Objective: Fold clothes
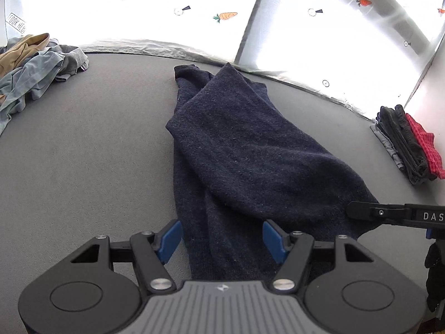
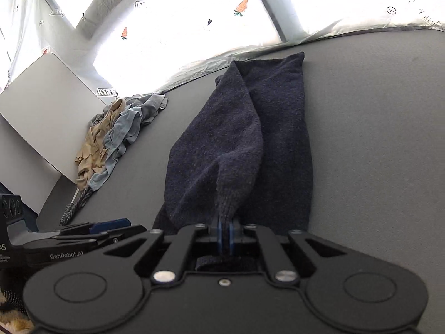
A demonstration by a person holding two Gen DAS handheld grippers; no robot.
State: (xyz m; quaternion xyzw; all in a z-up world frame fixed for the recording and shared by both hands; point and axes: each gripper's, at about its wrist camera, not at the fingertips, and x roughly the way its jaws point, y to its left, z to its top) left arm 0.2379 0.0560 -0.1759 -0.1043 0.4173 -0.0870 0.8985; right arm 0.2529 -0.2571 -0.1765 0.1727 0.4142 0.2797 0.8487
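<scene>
A dark navy knit garment (image 1: 236,150) lies lengthwise on the grey table (image 1: 83,167), one layer lifted and folded over. My left gripper (image 1: 222,239) is open, its blue pads either side of the garment's near end, holding nothing. My right gripper (image 2: 225,232) is shut on the garment's (image 2: 244,144) near edge, raising a ridge of cloth. The right gripper also shows in the left wrist view (image 1: 358,211) at the garment's right edge. The left gripper shows in the right wrist view (image 2: 111,226) at lower left.
A heap of unfolded tan and blue-grey clothes (image 1: 30,66) lies at the far left, also in the right wrist view (image 2: 119,133). A stack of folded dark and red clothes (image 1: 408,144) sits at the right. A patterned white curtain (image 1: 167,14) backs the table. A white board (image 2: 41,117) leans at the left.
</scene>
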